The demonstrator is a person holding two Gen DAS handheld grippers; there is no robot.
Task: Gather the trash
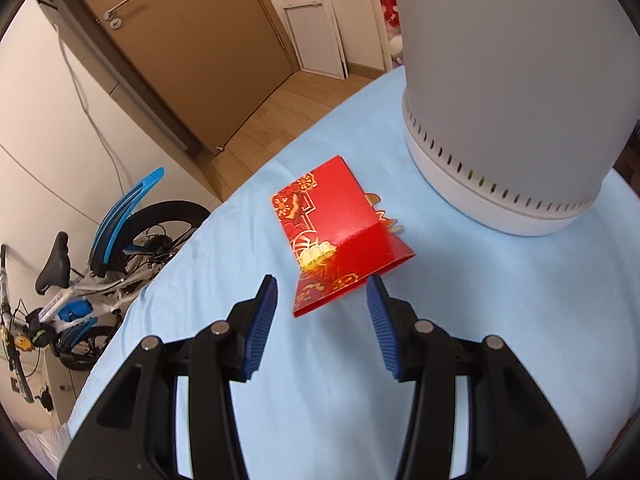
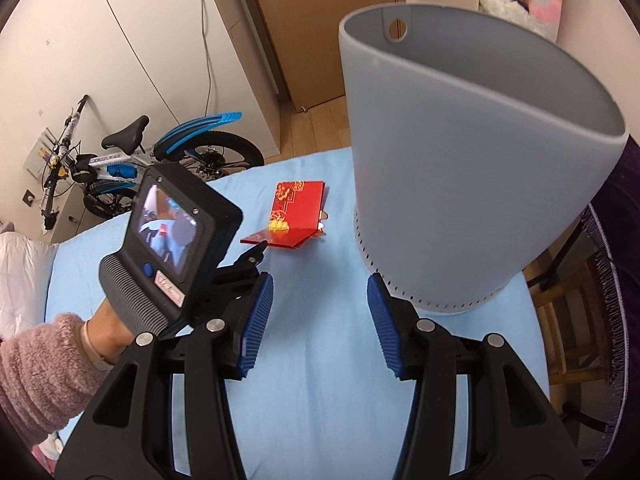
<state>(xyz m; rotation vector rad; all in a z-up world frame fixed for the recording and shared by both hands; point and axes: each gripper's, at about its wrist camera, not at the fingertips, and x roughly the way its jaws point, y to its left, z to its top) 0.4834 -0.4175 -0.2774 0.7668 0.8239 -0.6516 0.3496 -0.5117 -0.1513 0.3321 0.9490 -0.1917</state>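
Hovering with its blue ribbed jaws apart and nothing between them, the left gripper (image 1: 322,292) points down at a folded red paper envelope with gold print (image 1: 340,236), whose near edge lies just beyond its fingertips. The right gripper (image 2: 320,292) is likewise parted and empty, further back. The envelope lies half-open on the pale blue tablecloth (image 1: 320,380), just beside the tall grey plastic waste bin (image 2: 460,168). It looks light, thin and creasable — probably slippery flat, so the raised folded flap seems the best place to pinch.
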